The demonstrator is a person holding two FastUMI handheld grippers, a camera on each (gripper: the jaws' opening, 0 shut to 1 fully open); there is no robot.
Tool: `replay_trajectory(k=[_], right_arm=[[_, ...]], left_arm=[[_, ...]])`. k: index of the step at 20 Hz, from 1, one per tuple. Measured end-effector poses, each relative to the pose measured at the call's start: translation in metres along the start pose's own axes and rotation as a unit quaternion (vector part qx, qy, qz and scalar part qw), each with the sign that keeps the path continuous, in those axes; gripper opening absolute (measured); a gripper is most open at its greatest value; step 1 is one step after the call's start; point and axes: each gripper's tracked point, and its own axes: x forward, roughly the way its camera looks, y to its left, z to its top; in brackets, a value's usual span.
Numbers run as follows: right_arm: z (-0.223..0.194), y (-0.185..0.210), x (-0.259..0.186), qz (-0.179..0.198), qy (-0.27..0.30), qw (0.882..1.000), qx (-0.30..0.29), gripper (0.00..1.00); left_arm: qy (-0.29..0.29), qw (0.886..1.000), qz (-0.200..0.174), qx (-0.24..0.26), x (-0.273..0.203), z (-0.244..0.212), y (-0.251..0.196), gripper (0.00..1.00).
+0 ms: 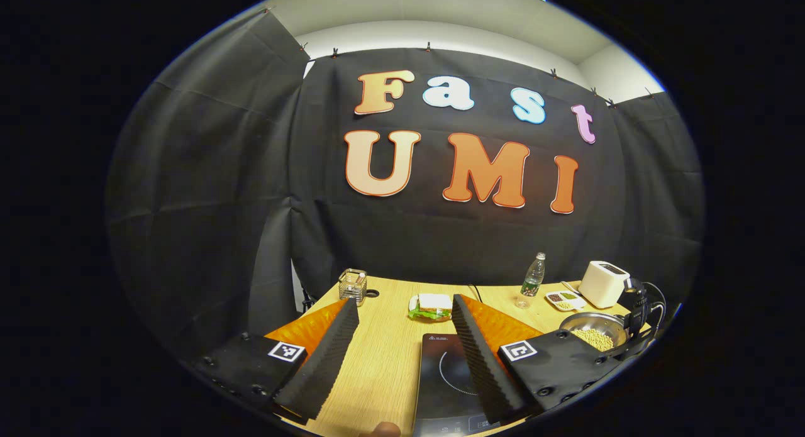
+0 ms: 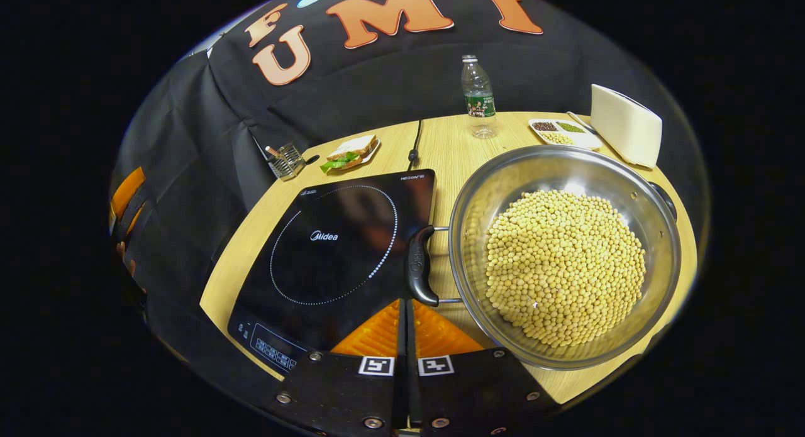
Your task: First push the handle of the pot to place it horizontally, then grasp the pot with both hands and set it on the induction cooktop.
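Observation:
In the right gripper view a steel pot [image 2: 566, 173] full of yellow soybeans [image 2: 566, 267] stands on the wooden table, just right of the black induction cooktop [image 2: 339, 248]. Its near black handle [image 2: 418, 264] overlaps the cooktop's edge, and a second handle [image 2: 663, 198] sits on the far rim. My right gripper [image 2: 405, 304] is shut with nothing between its fingers, and its tips are right at the near handle's lower end. In the left gripper view my left gripper [image 1: 405, 300] is open over the table and the cooktop [image 1: 449, 374], with the pot [image 1: 594, 333] far off to the right.
At the back of the table [image 2: 440, 148] are a water bottle [image 2: 478, 97], a white toaster [image 2: 626, 126], a small tray of seeds [image 2: 556, 132], a sandwich on a plate [image 2: 349, 154] and a glass holder [image 2: 286, 160]. A black cable [image 2: 415, 141] runs behind the cooktop.

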Motion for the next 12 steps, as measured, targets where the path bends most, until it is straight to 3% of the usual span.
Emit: replay_trajectory(k=[12], right_arm=[[0.028,-0.016,0.008,-0.021,-0.042,0.999,0.015,0.00]], left_arm=[[0.008,1.000,0.001,-0.008,0.006,-0.005,0.002,0.98]])
